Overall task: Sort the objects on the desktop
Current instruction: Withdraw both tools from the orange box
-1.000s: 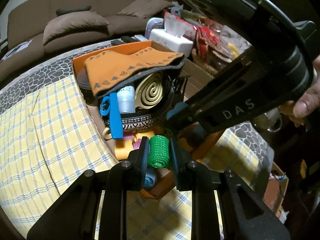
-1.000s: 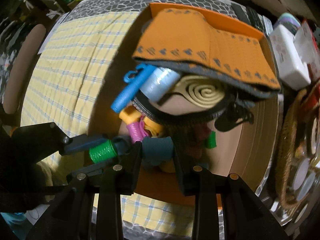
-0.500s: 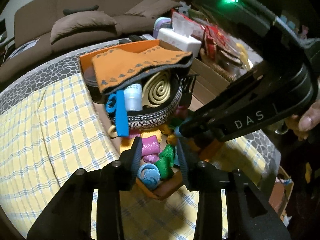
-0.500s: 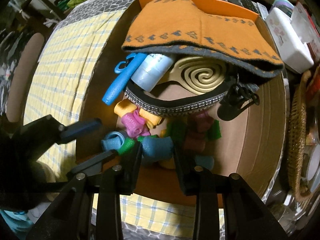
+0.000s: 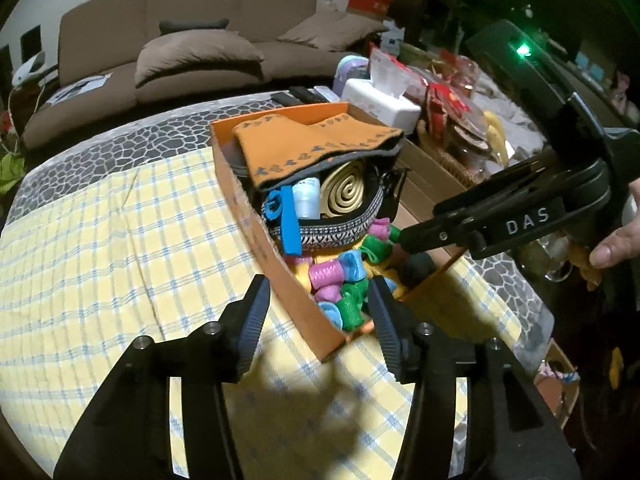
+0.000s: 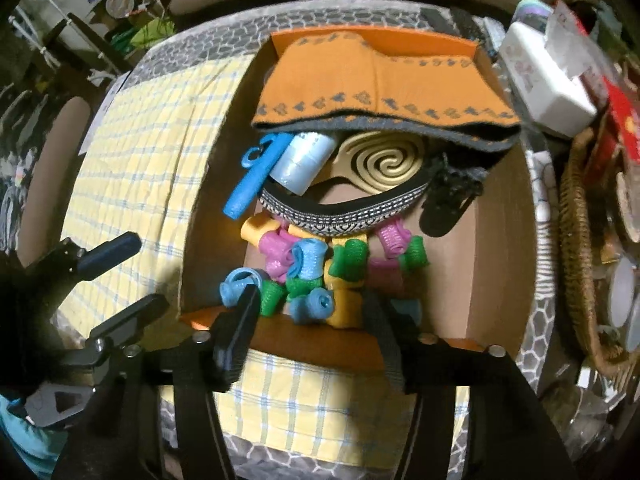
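Note:
An orange cardboard box [image 5: 298,300] stands on the yellow checked cloth [image 5: 100,240]. In its near end lies a heap of coloured hair rollers [image 6: 316,268], a green roller [image 5: 351,307] and a blue roller [image 6: 312,308] among them. Behind them sits a patterned pouch [image 6: 340,216] under an orange cloth [image 6: 376,80]. My left gripper [image 5: 318,284] hovers over the box's near corner, its jaws opening, nothing pressed between the pads. My right gripper [image 6: 310,296] hangs above the heap, jaws also opening and empty; it reaches in from the right in the left wrist view [image 5: 416,236].
A white tissue box [image 6: 548,80] and snack packets crowd the table beyond the box. A wicker basket [image 6: 580,260] with jars stands at the right. A brown sofa [image 5: 180,52] lies behind the table. A hand [image 5: 616,240] holds the right gripper.
The left gripper let go of the green roller and the right one of a blue roller; both now lie in the box. Both jaws spread and both grippers drew back and up.

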Tool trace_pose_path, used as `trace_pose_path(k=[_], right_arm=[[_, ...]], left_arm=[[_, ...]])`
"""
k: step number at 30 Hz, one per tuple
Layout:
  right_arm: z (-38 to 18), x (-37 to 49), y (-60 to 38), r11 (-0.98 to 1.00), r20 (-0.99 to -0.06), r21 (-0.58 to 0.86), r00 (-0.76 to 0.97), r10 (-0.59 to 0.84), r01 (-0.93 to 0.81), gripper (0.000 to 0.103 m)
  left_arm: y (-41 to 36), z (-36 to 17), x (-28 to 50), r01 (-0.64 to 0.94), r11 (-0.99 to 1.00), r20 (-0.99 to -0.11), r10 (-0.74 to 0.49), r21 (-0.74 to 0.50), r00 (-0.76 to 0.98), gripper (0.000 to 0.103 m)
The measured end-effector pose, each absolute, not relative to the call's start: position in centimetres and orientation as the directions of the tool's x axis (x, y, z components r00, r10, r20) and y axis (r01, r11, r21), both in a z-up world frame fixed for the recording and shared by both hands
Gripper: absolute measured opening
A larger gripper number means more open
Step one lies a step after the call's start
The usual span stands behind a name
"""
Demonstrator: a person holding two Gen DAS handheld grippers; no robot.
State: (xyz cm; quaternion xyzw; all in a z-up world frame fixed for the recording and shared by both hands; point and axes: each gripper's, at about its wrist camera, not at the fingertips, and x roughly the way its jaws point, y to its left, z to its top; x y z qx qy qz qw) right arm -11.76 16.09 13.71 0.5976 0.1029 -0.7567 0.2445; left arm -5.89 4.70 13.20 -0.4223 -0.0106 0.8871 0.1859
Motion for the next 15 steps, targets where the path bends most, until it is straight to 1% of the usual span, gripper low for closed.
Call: trace_pose_path(k=[1,2,3,6,8,9,11,12,13,15], right_arm=[[14.0,-11.4,16.0,-0.861,-0.953,0.123,-0.184,-0.242,0.494,0.068],[14.3,-11.0,16.0,-0.862,-0.949,0.113,-0.203,-0.240,0.494,0.073],[14.6,-10.5,16.0,-0.863,-0.944,0.102,-0.225,-0.240,0.494,0.079],[15.5,-9.2,16.2,-0.868,-0.928,0.080,-0.282,-0.244,0.489,0.085],[15.8,-8.5,16.3,-0.869,-0.915,0.087,-0.305,-0.263,0.488,0.090],[16.0,-8.1,16.5,-0.869,-0.909,0.091,-0.316,-0.272,0.486,0.093],[16.2,-7.3,16.7,-0.872,-0.898,0.079,-0.345,-0.273,0.483,0.094],[16.3,-6.8,16.7,-0.873,-0.892,0.061,-0.366,-0.265,0.483,0.094],[16.3,-6.4,16.8,-0.874,-0.888,0.055,-0.376,-0.264,0.483,0.094],[16.2,-5.7,16.9,-0.876,-0.879,0.039,-0.400,-0.258,0.480,0.094]], left_arm=[[4.5,13.4,-5.5,-0.314,-0.933,-0.745,0.335,-0.177,-0.577,0.059],[4.4,13.6,-5.2,-0.309,-0.934,-0.743,0.334,-0.179,-0.581,0.066],[4.3,13.8,-4.9,-0.303,-0.935,-0.740,0.334,-0.182,-0.584,0.067],[4.0,14.4,-4.0,-0.293,-0.936,-0.735,0.338,-0.197,-0.588,0.077],[3.9,14.8,-3.3,-0.287,-0.937,-0.730,0.338,-0.201,-0.594,0.088],[3.8,15.1,-2.9,-0.281,-0.938,-0.727,0.336,-0.202,-0.599,0.091],[3.7,15.3,-2.3,-0.270,-0.940,-0.721,0.334,-0.207,-0.607,0.099],[3.7,15.4,-2.1,-0.266,-0.941,-0.720,0.332,-0.210,-0.609,0.101],[3.6,15.4,-1.8,-0.261,-0.942,-0.719,0.331,-0.211,-0.611,0.102],[3.7,15.4,-1.4,-0.249,-0.945,-0.718,0.323,-0.211,-0.616,0.103]])
